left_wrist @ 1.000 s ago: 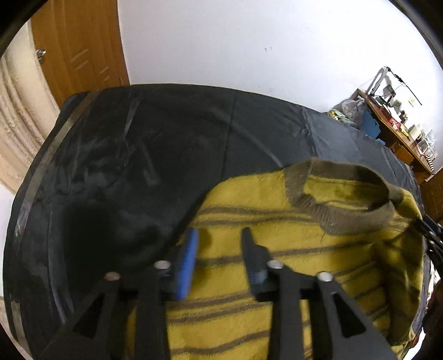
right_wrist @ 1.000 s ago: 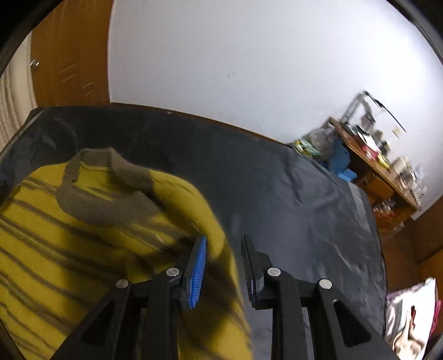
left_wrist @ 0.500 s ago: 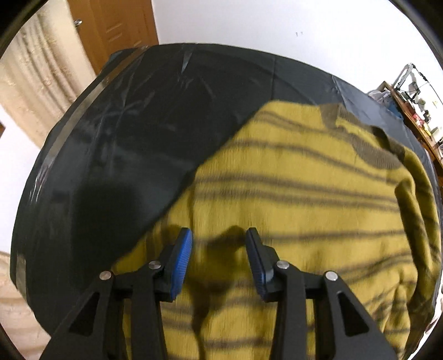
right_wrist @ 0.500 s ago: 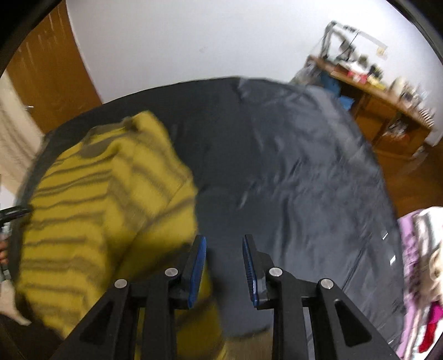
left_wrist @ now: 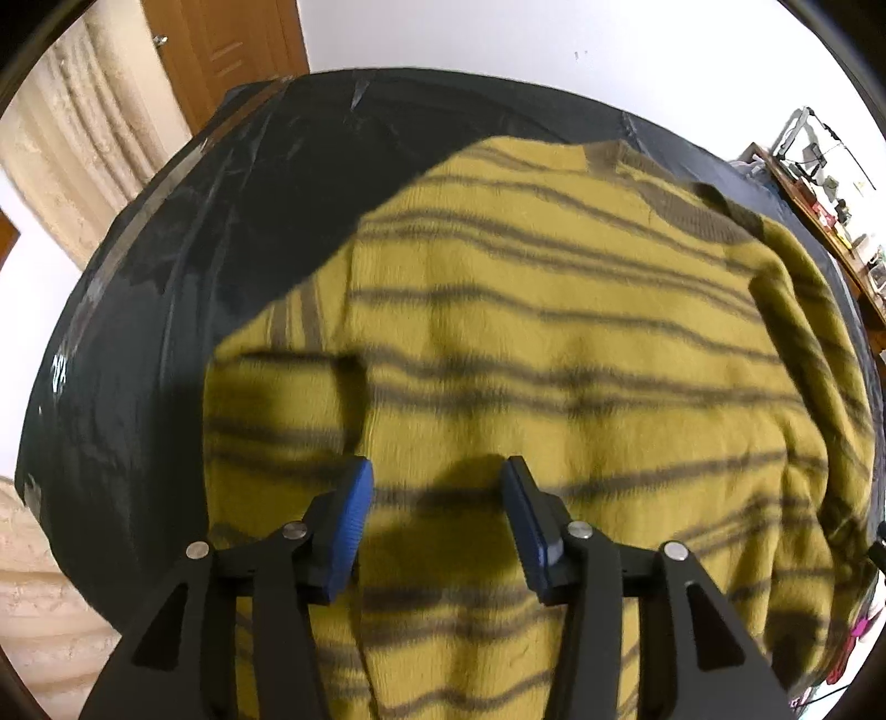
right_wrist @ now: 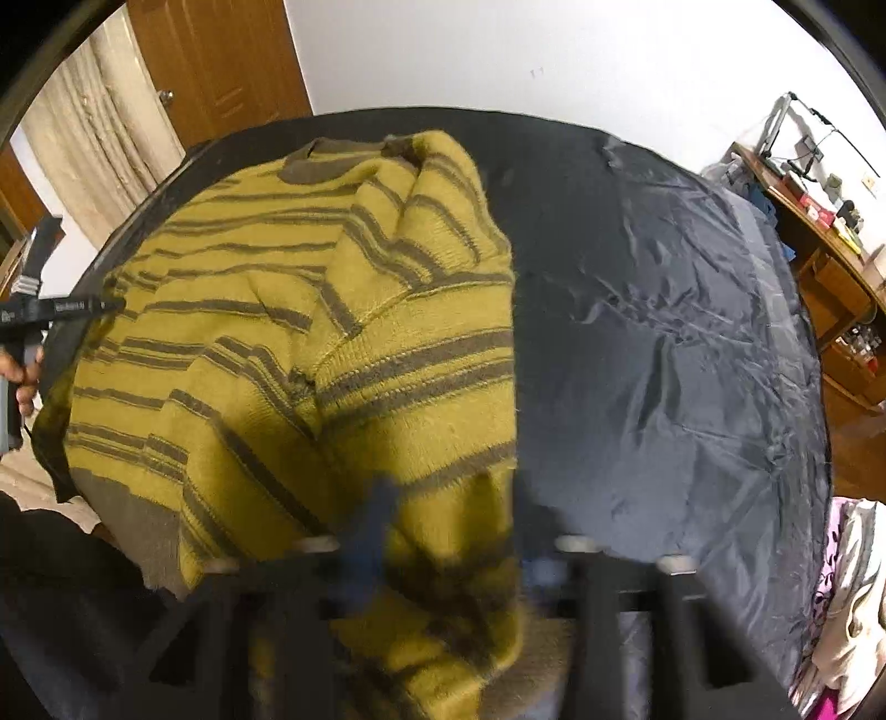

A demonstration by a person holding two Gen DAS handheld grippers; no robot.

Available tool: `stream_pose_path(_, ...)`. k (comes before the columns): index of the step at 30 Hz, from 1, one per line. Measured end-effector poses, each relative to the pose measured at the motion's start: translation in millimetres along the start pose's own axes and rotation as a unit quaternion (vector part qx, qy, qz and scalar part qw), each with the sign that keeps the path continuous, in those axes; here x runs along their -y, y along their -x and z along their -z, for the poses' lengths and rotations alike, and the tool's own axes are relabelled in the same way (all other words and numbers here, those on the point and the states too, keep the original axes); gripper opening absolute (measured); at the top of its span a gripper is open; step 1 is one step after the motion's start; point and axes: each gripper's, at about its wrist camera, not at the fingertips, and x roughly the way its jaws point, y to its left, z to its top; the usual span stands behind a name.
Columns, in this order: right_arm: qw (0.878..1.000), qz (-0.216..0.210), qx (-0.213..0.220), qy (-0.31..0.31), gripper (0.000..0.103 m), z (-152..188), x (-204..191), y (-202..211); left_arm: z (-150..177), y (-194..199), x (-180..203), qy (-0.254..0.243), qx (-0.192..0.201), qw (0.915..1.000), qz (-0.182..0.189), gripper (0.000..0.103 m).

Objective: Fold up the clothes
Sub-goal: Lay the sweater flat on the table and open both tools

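A yellow sweater with dark stripes (left_wrist: pixel 554 343) lies spread on the black table cover (left_wrist: pixel 166 266), its brown collar (left_wrist: pixel 681 205) at the far right. My left gripper (left_wrist: pixel 437 498) is open and empty just above the sweater's near part. In the right wrist view the sweater (right_wrist: pixel 310 332) lies with a sleeve folded over its body. My right gripper (right_wrist: pixel 448 531) is blurred by motion over the sweater's right edge, its jaws apart and nothing between them. The left gripper (right_wrist: pixel 33 315) shows at the far left of that view.
The black cover (right_wrist: pixel 664 360) stretches to the right of the sweater. A wooden door (left_wrist: pixel 232 50) and curtain (left_wrist: pixel 72 144) stand behind on the left. A cluttered wooden desk (right_wrist: pixel 819 221) stands at the right. Clothing (right_wrist: pixel 853 581) lies at the lower right.
Both grippers have pulled back toward the near edge and the sweater now lies flat. The right gripper has let go of the shoulder it held and has opened.
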Motion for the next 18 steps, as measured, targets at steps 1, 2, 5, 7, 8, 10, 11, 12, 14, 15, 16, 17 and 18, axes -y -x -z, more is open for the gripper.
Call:
stream_pose_path(1, 1.0, 0.006, 0.005, 0.003, 0.074, 1, 1, 1, 3, -1, -3, 0.004, -0.003, 1.0, 0.0, 0.054)
stream_pose_path(2, 1.0, 0.011, 0.009, 0.005, 0.075, 2, 3, 2, 5, -2, -6, 0.008, -0.006, 1.0, -0.001, 0.056)
stream_pose_path(5, 1.0, 0.023, 0.006, 0.003, 0.075, 2, 10, -5, 8, -1, -14, 0.011, -0.006, 0.9999, -0.002, 0.065)
stream_pose_path(7, 0.998, 0.061, -0.003, 0.006, 0.075, 4, 7, -13, 8, 1, -18, 0.006, -0.003, 0.9999, -0.009, 0.071)
stream_pose_path(8, 0.997, 0.081, -0.009, 0.007, 0.075, 4, 6, -17, 9, 2, -21, 0.007, -0.002, 0.9999, -0.009, 0.074)
stream_pose_path(10, 0.992, 0.126, -0.014, 0.009, 0.075, 4, 4, -22, 9, 5, -25, 0.008, 0.0, 0.9999, -0.011, 0.076)
stream_pose_path(11, 0.988, 0.152, -0.012, 0.009, 0.075, 2, 5, -24, 10, 6, -27, 0.008, 0.0, 0.9997, -0.022, 0.076)
stream_pose_path(12, 0.983, 0.183, -0.007, 0.007, 0.075, 0, 6, -25, 12, 8, -31, 0.008, 0.001, 0.9996, -0.028, 0.076)
stream_pose_path(14, 0.973, 0.23, 0.006, -0.004, 0.075, -6, 10, -25, 15, 9, -40, 0.011, -0.002, 0.9993, -0.036, 0.076)
stream_pose_path(15, 0.968, 0.251, 0.012, -0.016, 0.075, -11, 15, -24, 17, 8, -46, 0.015, -0.005, 0.9991, -0.039, 0.076)
stream_pose_path(16, 0.964, 0.266, 0.016, -0.027, 0.075, -14, 20, -24, 18, 7, -52, 0.018, -0.008, 0.9989, -0.042, 0.077)
stream_pose_path(17, 0.958, 0.281, 0.021, -0.043, 0.075, -19, 26, -24, 20, 6, -58, 0.021, -0.01, 0.9987, -0.045, 0.077)
stream_pose_path(18, 0.954, 0.295, 0.024, -0.056, 0.075, -23, 32, -24, 21, 4, -64, 0.027, -0.015, 0.9983, -0.049, 0.077)
